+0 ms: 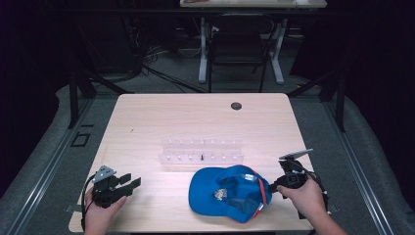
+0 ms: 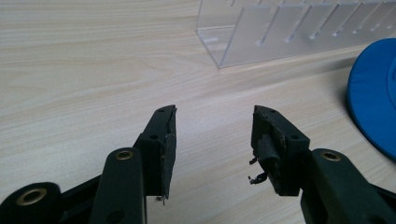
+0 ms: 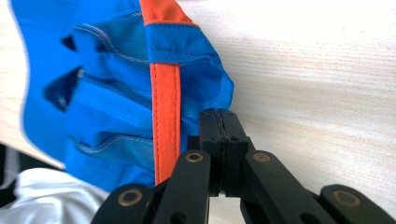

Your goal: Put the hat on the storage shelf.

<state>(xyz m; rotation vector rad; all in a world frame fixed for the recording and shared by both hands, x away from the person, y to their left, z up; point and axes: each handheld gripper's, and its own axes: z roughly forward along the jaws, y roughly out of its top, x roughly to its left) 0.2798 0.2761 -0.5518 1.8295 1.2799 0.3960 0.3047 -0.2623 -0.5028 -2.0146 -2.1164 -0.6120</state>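
1. A blue baseball cap is lying upside down near the front edge of the wooden table, its brim pointing toward my left gripper.
2. I am judging it light and soft: the cloth panels are folding and bunching, so it will likely sag when lifted; only the brim looks stiff.
3. My right gripper is pinching the cap's rear edge beside the orange trim, jaws pressed together on the fabric.
4. I am reading that seamed edge as a fair hold, though thin cloth could slip.
5. My left gripper is resting with jaws apart, holding nothing, well clear of the cap.
6. A clear acrylic rack is standing just behind the cap.
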